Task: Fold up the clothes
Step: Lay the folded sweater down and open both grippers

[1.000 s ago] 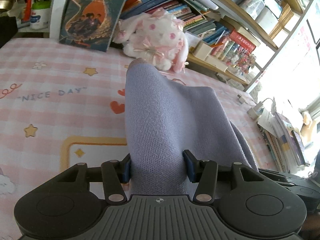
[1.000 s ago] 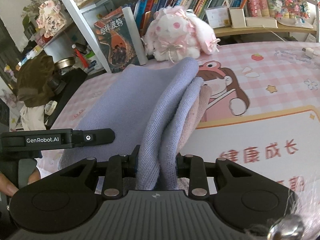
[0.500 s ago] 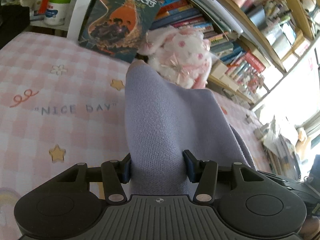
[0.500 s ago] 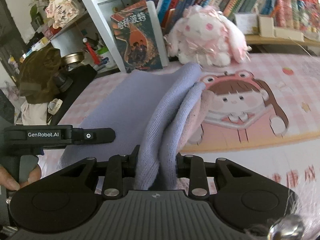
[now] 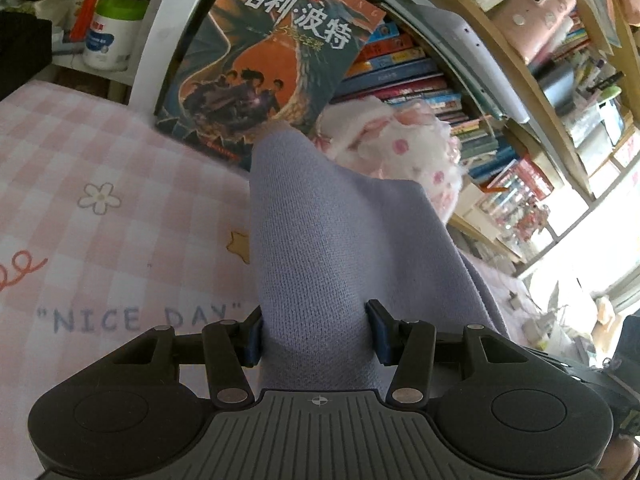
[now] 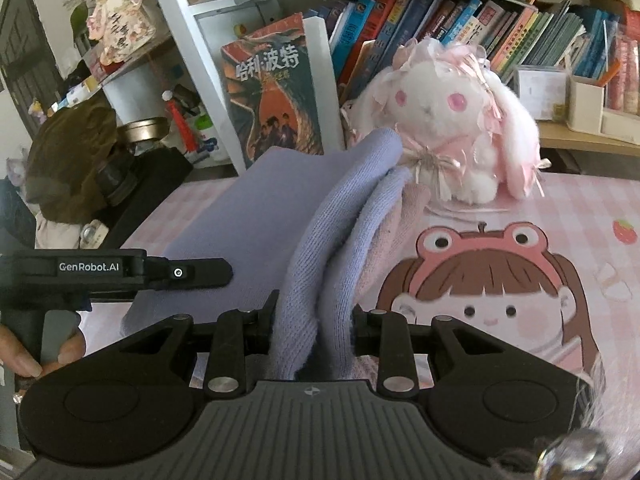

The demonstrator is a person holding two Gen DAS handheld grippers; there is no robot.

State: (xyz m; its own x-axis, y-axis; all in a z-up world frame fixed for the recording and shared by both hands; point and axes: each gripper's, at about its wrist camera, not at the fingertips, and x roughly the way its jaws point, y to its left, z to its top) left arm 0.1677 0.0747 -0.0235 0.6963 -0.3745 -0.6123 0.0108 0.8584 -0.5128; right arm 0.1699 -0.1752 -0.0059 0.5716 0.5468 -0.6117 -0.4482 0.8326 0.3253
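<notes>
**Lavender knit strung between my two grippers, mid-air over the mat**

So the lavender knit garment point(image 5: 320, 264) is up off the pink checked mat point(image 5: 100, 160), bunched into both sets of jaws at once. It runs sideways between my hands, and that stretch is its long axis. Looking from my right side, a flat panel of it spans over toward the left gripper point(image 6: 180, 273), while the end I'm holding is doubled into thick rolls with a pinkish layer showing just beside them.

My left gripper point(image 5: 316, 332) is clamped on one wad of the knit, and the cloth rises straight ahead out of the jaws. My right gripper point(image 6: 314, 324) is pinching the stacked rolls the same way. Neither hand is nearer, both have it.

The plush bunny point(image 6: 448, 120) and the Harry Potter book point(image 6: 276, 92) sit just beyond the cloth's far edge, so I reckon any laying down wants to stay on my side of them.
</notes>
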